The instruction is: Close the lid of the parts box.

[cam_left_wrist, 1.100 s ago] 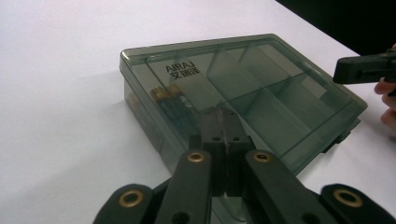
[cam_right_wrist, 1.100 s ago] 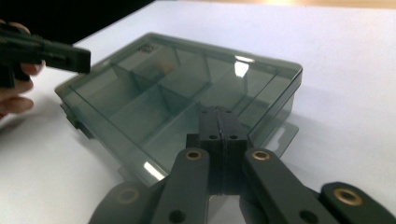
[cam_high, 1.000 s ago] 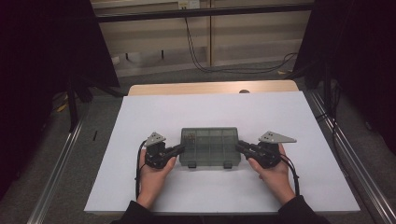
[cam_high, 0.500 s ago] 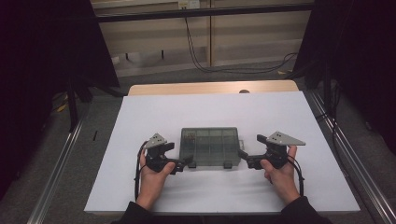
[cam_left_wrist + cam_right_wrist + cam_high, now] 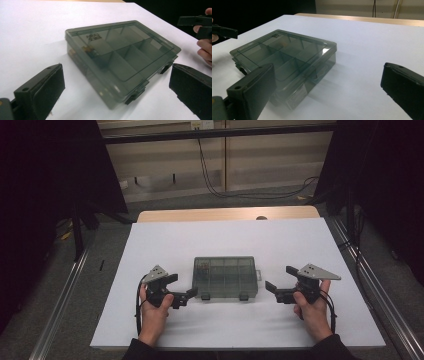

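From the high view, your compartment box point(image 5: 225, 277) sits flat near the middle of the white table point(image 5: 230, 240), lid down, with its two dark latches on the near edge. Your left gripper point(image 5: 177, 287) is just beside the box's near-left corner, jaws spread wide with nothing between them (they've just been opening, and no pad presses on the box). Your right gripper point(image 5: 277, 282) hangs off to the right of the box, clearly apart from it, and its jaws have likewise just been opening and stand spread, gripping nothing. Both of your hands come in from the near edge.

In the left gripper view, you're looking along the two black jaws at the bottom corners, set far apart. The box point(image 5: 120, 60) lies between and beyond them on the table point(image 5: 32, 30), smoky see-through lid closed, dividers visible inside, something small in one compartment (can't tell what). Your right gripper point(image 5: 197, 25) and a bit of the hand point(image 5: 205, 47) show at the far right.

In the right gripper view, same story: jaws wide apart, nothing pinched. The box point(image 5: 284, 60) sits to the left on the table point(image 5: 367, 42), partly behind the left jaw, with a jaw of your left gripper point(image 5: 224, 31) poking in at the left edge.
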Demonstrator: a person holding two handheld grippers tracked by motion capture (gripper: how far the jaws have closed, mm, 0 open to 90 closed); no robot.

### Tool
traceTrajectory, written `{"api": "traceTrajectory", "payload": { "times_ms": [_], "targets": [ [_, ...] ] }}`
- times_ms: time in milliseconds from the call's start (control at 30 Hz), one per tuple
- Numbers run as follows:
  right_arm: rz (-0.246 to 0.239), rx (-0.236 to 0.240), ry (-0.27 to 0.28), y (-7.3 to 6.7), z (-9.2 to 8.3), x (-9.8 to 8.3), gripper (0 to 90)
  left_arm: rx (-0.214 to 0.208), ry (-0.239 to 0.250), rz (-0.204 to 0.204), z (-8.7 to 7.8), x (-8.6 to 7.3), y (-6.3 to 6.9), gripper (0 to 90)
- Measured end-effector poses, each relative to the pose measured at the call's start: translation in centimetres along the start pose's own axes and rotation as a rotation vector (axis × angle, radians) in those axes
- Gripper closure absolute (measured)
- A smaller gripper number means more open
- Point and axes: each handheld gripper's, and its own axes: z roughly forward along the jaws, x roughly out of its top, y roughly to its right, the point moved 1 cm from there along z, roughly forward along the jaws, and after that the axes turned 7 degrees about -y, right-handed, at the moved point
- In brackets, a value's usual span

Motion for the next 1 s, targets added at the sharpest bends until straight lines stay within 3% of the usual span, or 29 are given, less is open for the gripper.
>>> {"api": "traceTrajectory", "payload": {
  "times_ms": [600, 667, 833, 1000],
  "targets": [
    [-0.002, -0.067, 0.017, 2.0, -3.4, -1.1, 0.0, 0.044, 0.034, -0.01, -3.5, -1.7, -1.1, 0.0],
    [-0.002, -0.074, 0.018, 2.3, -3.8, -1.2, 0.0, 0.066, 0.031, -0.009, -3.9, -1.8, -1.2, 0.0],
    [-0.008, -0.108, 0.02, 2.9, -4.8, -1.7, 0.0, 0.051, 0.038, 0.001, -4.6, -2.2, -1.4, 0.3],
    [-0.018, -0.132, 0.009, 3.4, -5.7, -2.2, 0.0, 0.065, 0.045, -0.006, -5.4, -2.7, -1.6, 0.2]
  ]
}}
